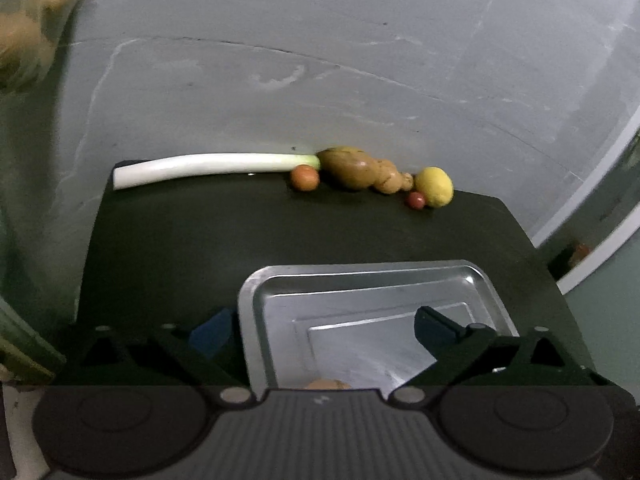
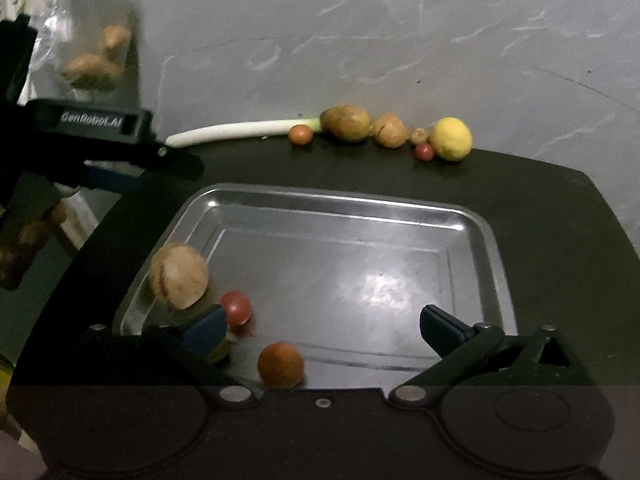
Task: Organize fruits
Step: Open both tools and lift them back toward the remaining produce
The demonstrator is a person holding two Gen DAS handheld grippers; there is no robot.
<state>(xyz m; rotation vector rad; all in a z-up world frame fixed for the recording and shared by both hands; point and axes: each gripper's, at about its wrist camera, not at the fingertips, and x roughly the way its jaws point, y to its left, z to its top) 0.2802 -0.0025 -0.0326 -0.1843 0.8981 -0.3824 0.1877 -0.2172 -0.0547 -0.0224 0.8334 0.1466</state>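
Note:
A steel tray (image 2: pixel 340 196) lies on the black table. In it are a red cherry tomato (image 2: pixel 236 307) and an orange fruit (image 2: pixel 281 364). A blurred tan round fruit (image 2: pixel 179 276) is at its left rim. My right gripper (image 2: pixel 323 328) stands open over the tray's near part, holding nothing. My left gripper (image 1: pixel 324 330) is open and empty over the tray's (image 1: pixel 256 292) left edge. Along the far edge lie a leek (image 1: pixel 200 166), an orange tomato (image 1: pixel 305 177), a brown potato (image 1: pixel 348 167), ginger (image 1: pixel 388 178), a red tomato (image 1: pixel 416 199) and a lemon (image 1: pixel 435 186).
A clear plastic bag with brown lumps (image 2: pixel 92 68) hangs at the upper left, beside my left gripper's fingers (image 2: pixel 176 164). A grey wall (image 1: pixel 360 60) rises right behind the row of produce. The table's right edge (image 1: pixel 540 248) drops off near a white frame.

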